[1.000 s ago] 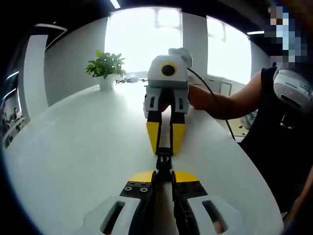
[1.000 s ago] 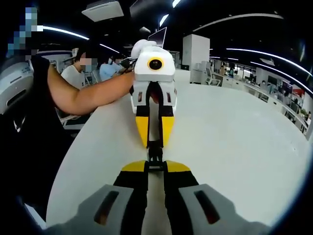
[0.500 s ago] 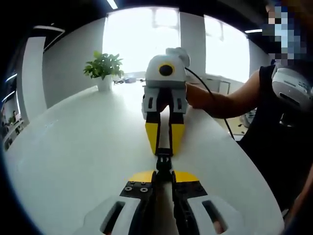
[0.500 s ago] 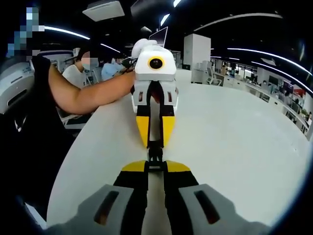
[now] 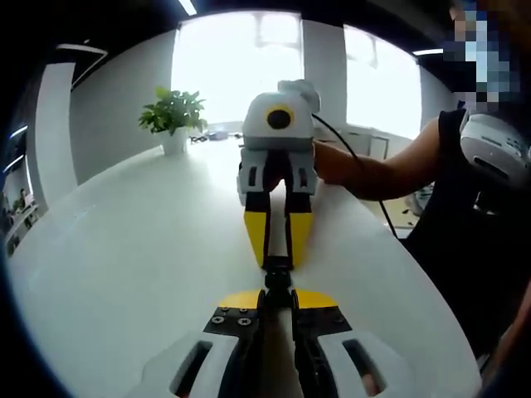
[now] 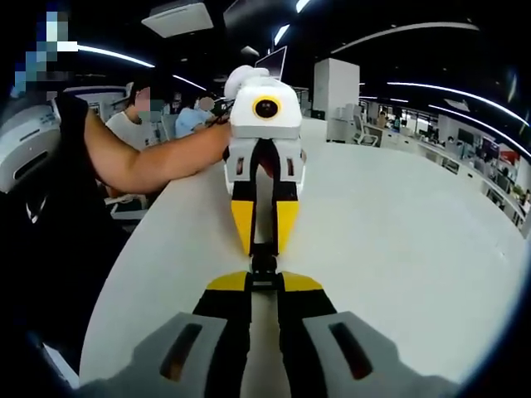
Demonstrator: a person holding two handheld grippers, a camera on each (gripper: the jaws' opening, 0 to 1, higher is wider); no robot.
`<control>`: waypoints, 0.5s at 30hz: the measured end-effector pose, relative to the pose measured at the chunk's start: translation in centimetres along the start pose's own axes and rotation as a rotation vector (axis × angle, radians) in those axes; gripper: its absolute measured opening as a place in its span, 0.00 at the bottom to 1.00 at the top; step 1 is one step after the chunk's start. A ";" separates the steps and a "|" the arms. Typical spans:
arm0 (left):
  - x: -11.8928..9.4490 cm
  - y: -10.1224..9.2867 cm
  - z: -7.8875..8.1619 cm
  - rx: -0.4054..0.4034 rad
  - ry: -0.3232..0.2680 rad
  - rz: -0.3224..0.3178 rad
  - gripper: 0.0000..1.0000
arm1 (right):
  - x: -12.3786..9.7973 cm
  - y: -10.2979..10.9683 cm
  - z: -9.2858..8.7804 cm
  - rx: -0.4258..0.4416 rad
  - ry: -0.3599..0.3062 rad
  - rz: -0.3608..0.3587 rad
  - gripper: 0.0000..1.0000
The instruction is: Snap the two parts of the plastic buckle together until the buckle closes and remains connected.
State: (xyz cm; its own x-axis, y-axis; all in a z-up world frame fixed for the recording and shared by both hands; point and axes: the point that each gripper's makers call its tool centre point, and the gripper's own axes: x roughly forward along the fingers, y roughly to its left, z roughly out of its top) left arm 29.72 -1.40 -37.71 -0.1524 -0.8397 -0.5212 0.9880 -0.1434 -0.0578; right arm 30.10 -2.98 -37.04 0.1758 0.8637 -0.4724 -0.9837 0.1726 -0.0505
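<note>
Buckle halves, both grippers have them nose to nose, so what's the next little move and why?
Probably push the two grippers straight toward each other a touch more. In the left gripper view the left gripper and the right gripper pinch the black buckle end to end over the white table, aligned, but whether it has latched is too small to tell.

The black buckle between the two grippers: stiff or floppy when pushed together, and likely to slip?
The buckle looks like hard moulded plastic, so probably stiff rather than floppy. It is small and thin beside the left gripper and right gripper, so likely light. Each gripper pinches only a narrow end, so it may slip or twist under pressure.
</note>
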 end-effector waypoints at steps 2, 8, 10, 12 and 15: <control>0.0 -0.1 0.0 -0.006 0.003 0.002 0.10 | 0.0 -0.1 0.0 0.002 0.001 -0.001 0.10; -0.1 0.1 0.1 -0.017 0.010 -0.001 0.10 | 0.1 -0.3 0.1 0.011 -0.002 0.001 0.10; -0.1 0.1 0.1 -0.019 0.010 -0.002 0.10 | 0.1 -0.4 0.1 0.017 -0.002 0.003 0.10; -0.1 0.1 0.1 -0.015 0.009 -0.003 0.10 | 0.1 -0.4 0.1 0.023 -0.002 0.007 0.10; -0.1 0.1 0.1 -0.012 0.007 -0.006 0.10 | 0.1 -0.3 0.1 0.022 -0.002 0.011 0.10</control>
State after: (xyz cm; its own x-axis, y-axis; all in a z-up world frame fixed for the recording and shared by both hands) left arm 29.81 -1.41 -37.55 -0.1584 -0.8351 -0.5268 0.9873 -0.1420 -0.0717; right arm 30.46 -2.93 -36.98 0.1649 0.8667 -0.4709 -0.9846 0.1731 -0.0263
